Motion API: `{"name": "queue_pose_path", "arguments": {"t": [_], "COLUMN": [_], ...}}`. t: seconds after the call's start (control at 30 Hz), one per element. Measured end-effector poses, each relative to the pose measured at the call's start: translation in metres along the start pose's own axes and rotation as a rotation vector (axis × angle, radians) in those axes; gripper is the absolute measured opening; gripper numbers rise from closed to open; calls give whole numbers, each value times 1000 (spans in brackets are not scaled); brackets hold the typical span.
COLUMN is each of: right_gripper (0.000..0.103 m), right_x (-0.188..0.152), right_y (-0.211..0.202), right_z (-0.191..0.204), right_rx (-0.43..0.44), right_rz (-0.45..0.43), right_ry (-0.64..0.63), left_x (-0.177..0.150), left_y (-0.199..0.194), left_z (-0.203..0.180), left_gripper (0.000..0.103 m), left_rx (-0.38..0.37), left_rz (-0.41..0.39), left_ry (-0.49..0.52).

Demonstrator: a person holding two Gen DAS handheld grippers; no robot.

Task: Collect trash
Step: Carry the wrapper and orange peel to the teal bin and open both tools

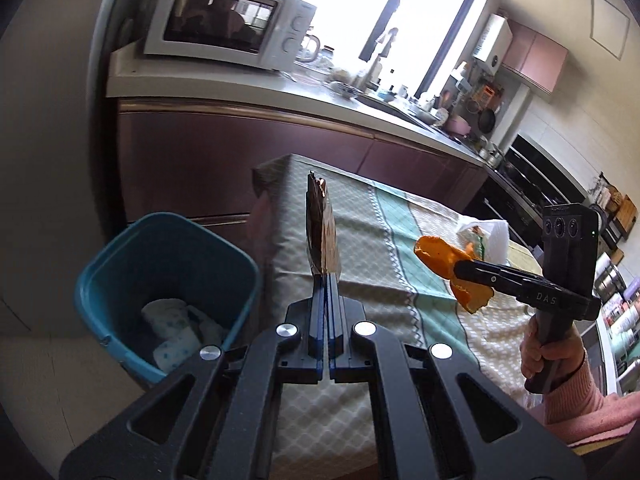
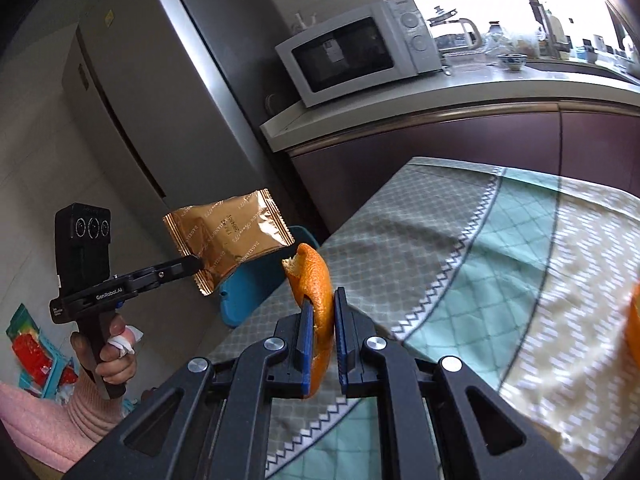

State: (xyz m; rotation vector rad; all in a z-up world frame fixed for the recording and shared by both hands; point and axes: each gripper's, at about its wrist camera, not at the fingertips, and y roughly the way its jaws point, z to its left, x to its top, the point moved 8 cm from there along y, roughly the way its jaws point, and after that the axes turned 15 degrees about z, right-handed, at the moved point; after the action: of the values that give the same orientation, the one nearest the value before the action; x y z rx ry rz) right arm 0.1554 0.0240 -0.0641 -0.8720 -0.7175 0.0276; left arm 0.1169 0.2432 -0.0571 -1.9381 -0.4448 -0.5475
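The left gripper (image 1: 326,276) is clenched on the lower edge of a copper foil wrapper (image 1: 321,232); the wrapper stands edge-on, long axis near upright, free end pointing up and away over the table (image 1: 400,216). The right gripper (image 2: 322,308) grasps a curl of orange peel (image 2: 314,280), long axis running along the fingers, torn tip forward and up. The step in hand appears to be carriage of both pieces to the blue bin (image 1: 120,264), which stands beside the table's end and already holds crumpled tissue (image 1: 176,328); the next move calls for each gripper to be positioned above the bin opening, then released. Further white trash (image 1: 490,236) lies beyond on the table.
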Motion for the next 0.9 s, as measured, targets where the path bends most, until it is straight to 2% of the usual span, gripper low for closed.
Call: {"name": "queue_pose_path", "arguments": {"t": [0.17,0.4,0.9], "right_gripper": [9,9,9], "right_x": [26,49,67], "right_y": [40,92,176], "right_z": [33,58,67], "right_rx": [42,65,10], "right_rz": [53,124,243], "right_ry": [-65,-89,-68], "left_x": [-1,-8,-22], "left_y": [-9,3,52], "left_z": [53,105,146], "left_gripper": [2,2,2], "left_rx": [72,121,133], "left_rz": [-3,34,118], "left_ry": [-73,-150,-261]}}
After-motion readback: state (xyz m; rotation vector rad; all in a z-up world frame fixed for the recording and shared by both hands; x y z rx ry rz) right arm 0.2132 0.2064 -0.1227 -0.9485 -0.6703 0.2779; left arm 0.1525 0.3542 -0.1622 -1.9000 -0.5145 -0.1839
